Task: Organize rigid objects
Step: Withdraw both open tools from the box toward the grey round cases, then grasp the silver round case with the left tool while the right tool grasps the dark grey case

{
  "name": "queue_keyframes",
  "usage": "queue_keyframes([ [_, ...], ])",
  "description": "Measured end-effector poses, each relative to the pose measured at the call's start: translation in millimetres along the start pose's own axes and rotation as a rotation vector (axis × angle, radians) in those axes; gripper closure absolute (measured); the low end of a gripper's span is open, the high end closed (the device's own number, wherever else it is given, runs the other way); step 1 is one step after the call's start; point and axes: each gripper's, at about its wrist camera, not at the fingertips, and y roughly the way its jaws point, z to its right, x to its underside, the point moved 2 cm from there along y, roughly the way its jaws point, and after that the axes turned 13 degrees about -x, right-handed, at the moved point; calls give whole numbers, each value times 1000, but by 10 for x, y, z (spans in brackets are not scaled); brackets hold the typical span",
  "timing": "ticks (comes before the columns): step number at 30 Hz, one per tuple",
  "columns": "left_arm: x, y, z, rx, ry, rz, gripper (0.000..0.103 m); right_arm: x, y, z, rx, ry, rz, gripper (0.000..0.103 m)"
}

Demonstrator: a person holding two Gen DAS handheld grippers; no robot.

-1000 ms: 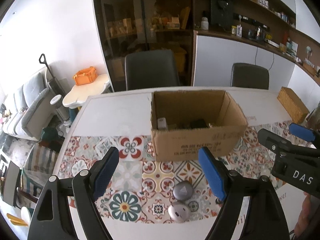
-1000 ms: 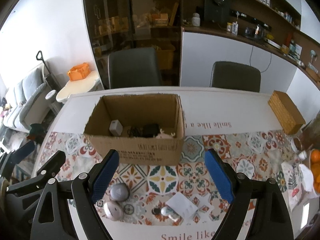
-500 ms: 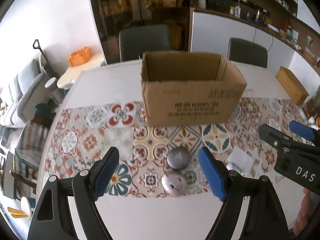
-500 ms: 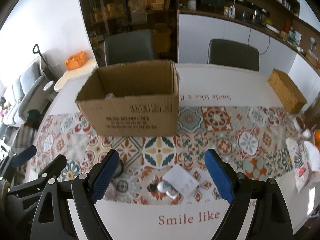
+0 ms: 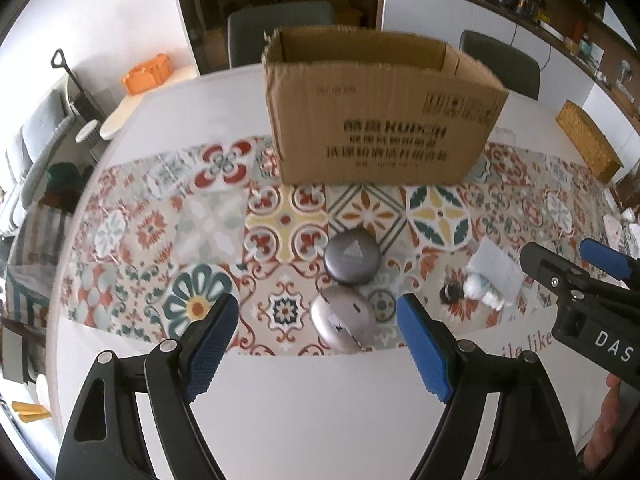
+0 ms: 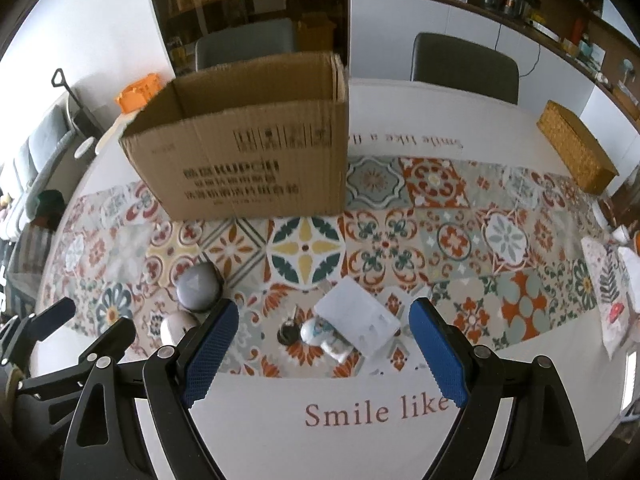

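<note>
Near the surface's (image 6: 280, 420) front edge, left tongs (image 5: 316, 344) and right tongs (image 6: 324, 352) hang apart and empty over two cases (image 5: 352, 255), a figurine (image 6: 324, 336) and a packet (image 6: 358, 316); box (image 5: 376, 120) behind.

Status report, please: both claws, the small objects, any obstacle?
Left claw open, empty, above silver case. Right claw open, empty, above white figurine. Cardboard box behind. No obstacle.

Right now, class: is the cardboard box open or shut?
Open: the cardboard box has no lid or flaps across its top, and its inner walls show.
</note>
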Motion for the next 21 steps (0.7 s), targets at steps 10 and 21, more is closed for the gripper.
queue_keyframes([
  [10,204,412,73,34,2,-90,22,258,291,88,14,27,-72,16],
  [21,222,792,320,69,37,-154,22,405,560,200,40,49,-146,16],
])
